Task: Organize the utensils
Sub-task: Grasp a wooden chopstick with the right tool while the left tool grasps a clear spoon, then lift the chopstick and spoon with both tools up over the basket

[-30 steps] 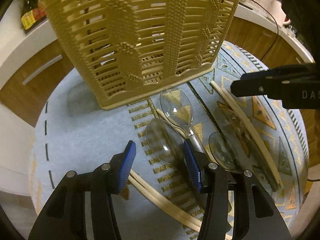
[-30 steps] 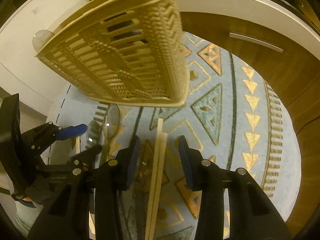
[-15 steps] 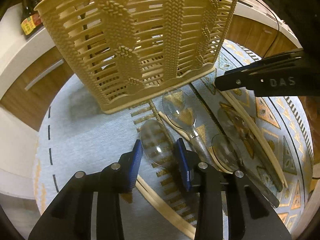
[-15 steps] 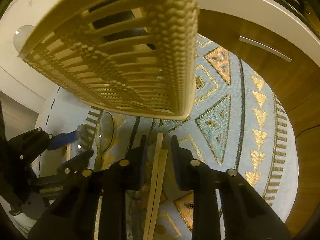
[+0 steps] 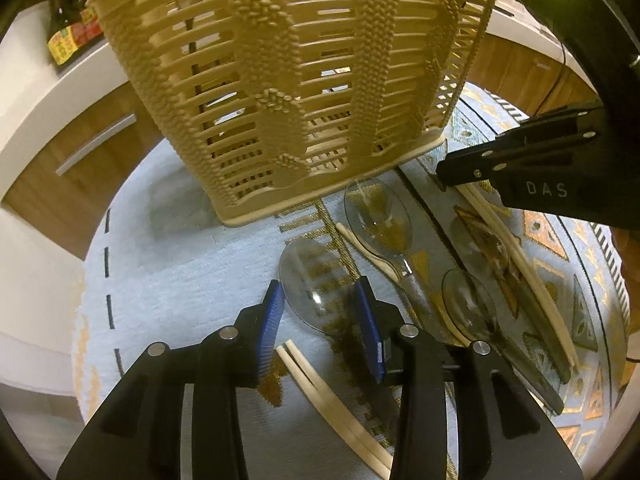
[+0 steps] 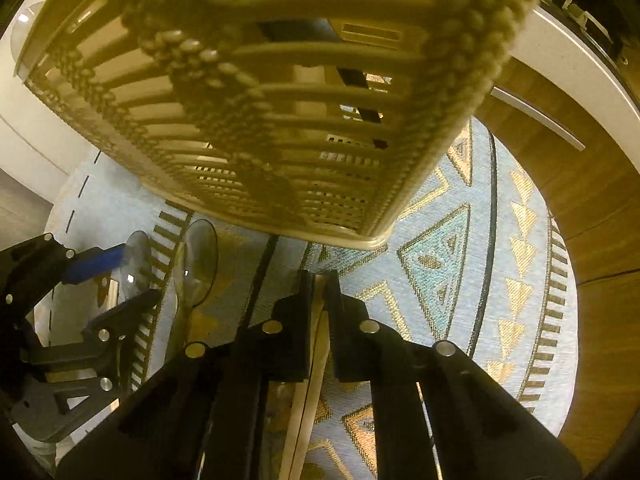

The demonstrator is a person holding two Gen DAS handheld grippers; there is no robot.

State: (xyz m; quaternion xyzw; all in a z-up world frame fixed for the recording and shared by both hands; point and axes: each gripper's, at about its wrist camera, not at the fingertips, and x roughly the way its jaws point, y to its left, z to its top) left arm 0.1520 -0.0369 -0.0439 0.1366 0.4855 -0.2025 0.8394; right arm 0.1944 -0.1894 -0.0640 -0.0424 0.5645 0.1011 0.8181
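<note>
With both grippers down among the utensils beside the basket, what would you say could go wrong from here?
1. The right gripper is shut on the tips of a chopstick pair; so near the end, one stick may slip or swing on lifting.
2. The left gripper straddles a clear spoon's bowl, jaws opening; the curved bowl could squirt out if squeezed.
3. The basket stands close and could get knocked.

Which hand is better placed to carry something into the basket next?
Right. Its tool is shut on the chopsticks beside the basket. The left tool only straddles a clear spoon, jaws opening.
</note>
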